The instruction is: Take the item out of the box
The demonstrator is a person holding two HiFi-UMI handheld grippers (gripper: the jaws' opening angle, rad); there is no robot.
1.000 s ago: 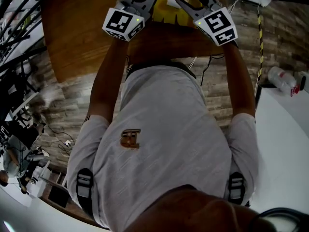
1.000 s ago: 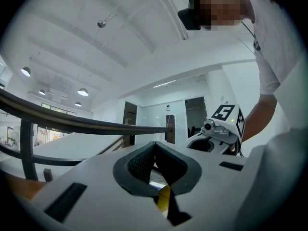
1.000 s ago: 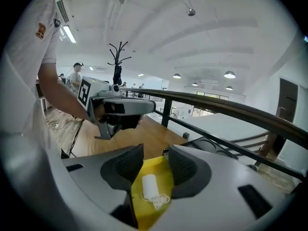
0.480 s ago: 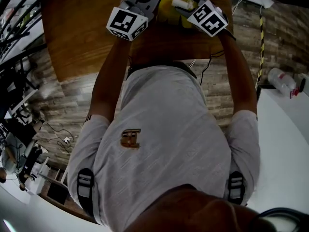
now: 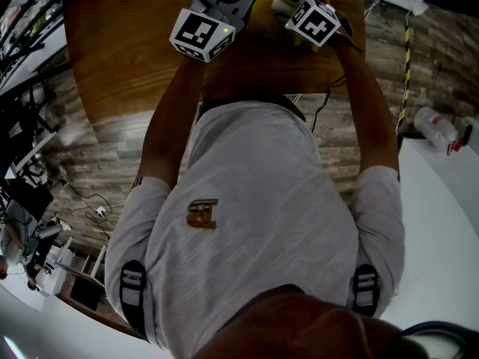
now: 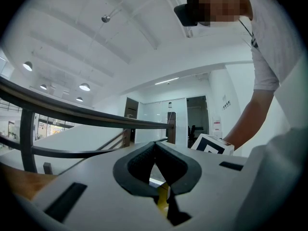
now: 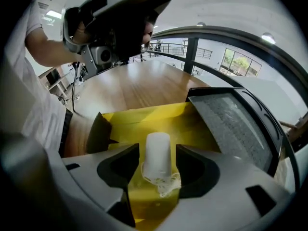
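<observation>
Well, on the left the brown tabletop (image 5: 127,51) is bare wood, so that side has lots of open room. Its left edge drops off to the stone floor (image 5: 82,163). Its near edge runs right in front of the person's grey shirt (image 5: 254,200).

There are two grippers, and each one has one marker cube. The left gripper (image 6: 154,144) comes first. Its two jaws are closed, tip against tip, and nothing is pinched at the tips. A thin bit of yellow shows low down in the gap behind them. Its cube (image 5: 200,34) hangs over the wood, just left of the box.

Then comes one yellow box (image 7: 144,121), open on top, on the right part of the tabletop. One dark flap (image 7: 98,134) sticks out on its left side. One white item (image 7: 158,146), shaped like a small roll, stands up inside the box. Some loose white string (image 7: 166,184) is bunched at its lower end.

The right gripper (image 7: 157,158) reaches into the box. Its jaws are spread wide, one on each side of the item. A tiny gap shows on both sides, so the item is not squeezed. One grey flat panel (image 7: 226,124) lies just right of the box.

The right edge of the tabletop is close beside the right gripper's cube (image 5: 313,19), so there is little room there. Far to the right, well apart from the box, one bottle (image 5: 438,124) lies near a white surface (image 5: 449,223).
</observation>
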